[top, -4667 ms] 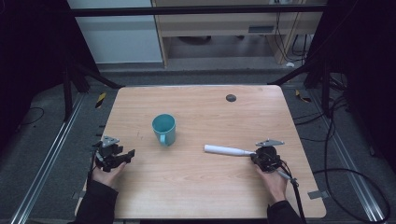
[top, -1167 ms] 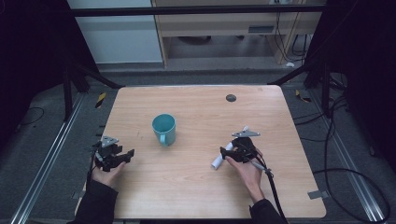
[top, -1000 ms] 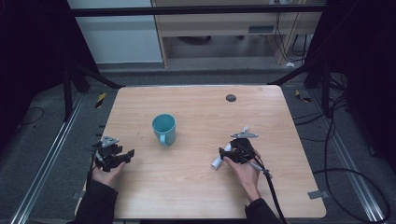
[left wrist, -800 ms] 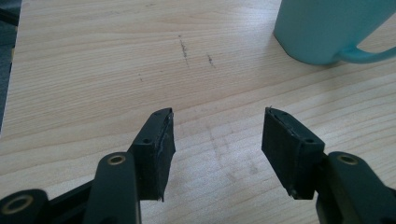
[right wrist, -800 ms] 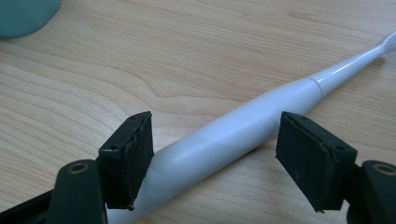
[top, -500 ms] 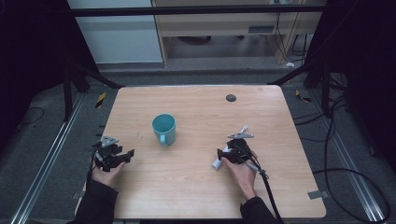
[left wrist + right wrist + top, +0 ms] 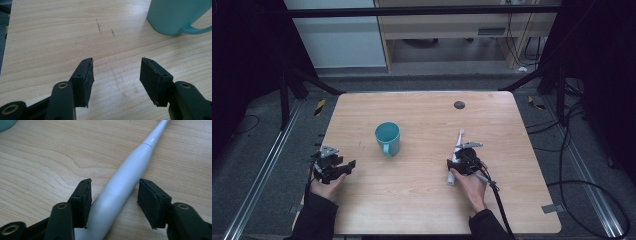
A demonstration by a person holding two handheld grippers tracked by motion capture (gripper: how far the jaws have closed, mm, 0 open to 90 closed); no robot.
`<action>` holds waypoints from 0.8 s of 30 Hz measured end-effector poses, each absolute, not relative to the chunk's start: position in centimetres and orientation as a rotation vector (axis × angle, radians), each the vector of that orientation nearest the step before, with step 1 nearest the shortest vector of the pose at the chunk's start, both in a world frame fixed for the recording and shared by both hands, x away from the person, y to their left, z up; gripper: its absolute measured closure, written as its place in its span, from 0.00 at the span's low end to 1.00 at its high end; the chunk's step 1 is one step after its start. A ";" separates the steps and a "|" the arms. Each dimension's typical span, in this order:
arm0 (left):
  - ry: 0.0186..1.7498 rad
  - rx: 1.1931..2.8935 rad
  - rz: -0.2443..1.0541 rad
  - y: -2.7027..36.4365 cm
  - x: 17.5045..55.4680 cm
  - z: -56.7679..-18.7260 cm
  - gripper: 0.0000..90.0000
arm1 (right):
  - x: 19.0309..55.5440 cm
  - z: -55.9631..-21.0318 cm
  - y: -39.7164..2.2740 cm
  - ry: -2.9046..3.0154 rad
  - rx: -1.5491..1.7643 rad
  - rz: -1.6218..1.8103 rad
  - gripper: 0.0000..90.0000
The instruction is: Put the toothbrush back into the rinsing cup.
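A white electric toothbrush [image 7: 458, 142] lies on the wooden table [image 7: 422, 210], right of centre, its thin neck pointing away from me. My right gripper [image 7: 453, 167] straddles its thick handle [image 7: 140, 155]. The jaws have just been closing with the handle between them. In the right gripper view [image 7: 115, 182] the handle sits against the left pad, and a gap remains at the right pad. My left gripper [image 7: 343, 167] rests near the table's left front edge. Its jaws [image 7: 116, 60] stand open over bare wood.
A teal mug [image 7: 387, 137] stands left of centre with its handle toward me, and its base also appears at the top right of the left gripper view [image 7: 175, 15]. A small dark disc [image 7: 459, 105] lies near the far edge. Cables trail off the right front corner.
The toothbrush, earlier lying crosswise, now points away from me. My right gripper has moved left over its handle and edged slightly further left in the last second. The left hand stayed still.
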State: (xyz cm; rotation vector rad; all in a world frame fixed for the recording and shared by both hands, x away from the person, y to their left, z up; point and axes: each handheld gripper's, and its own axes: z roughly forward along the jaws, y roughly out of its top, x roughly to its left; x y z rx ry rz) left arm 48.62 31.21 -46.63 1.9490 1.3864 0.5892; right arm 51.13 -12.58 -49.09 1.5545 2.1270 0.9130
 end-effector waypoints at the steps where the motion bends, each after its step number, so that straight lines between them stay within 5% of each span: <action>1: 1.386 1.950 0.589 31.2 48.6 -46.6 0.49 | 51.2 -49.1 -12.6 2.129 1.557 0.916 0.54; 12: 1.385 1.949 0.588 31.2 48.6 -46.6 0.49 | 51.3 -49.0 -12.9 2.150 1.580 0.913 0.72; 24: 1.385 1.948 0.589 31.2 48.6 -46.6 0.50 | 51.4 -48.9 -13.0 2.166 1.575 0.904 0.73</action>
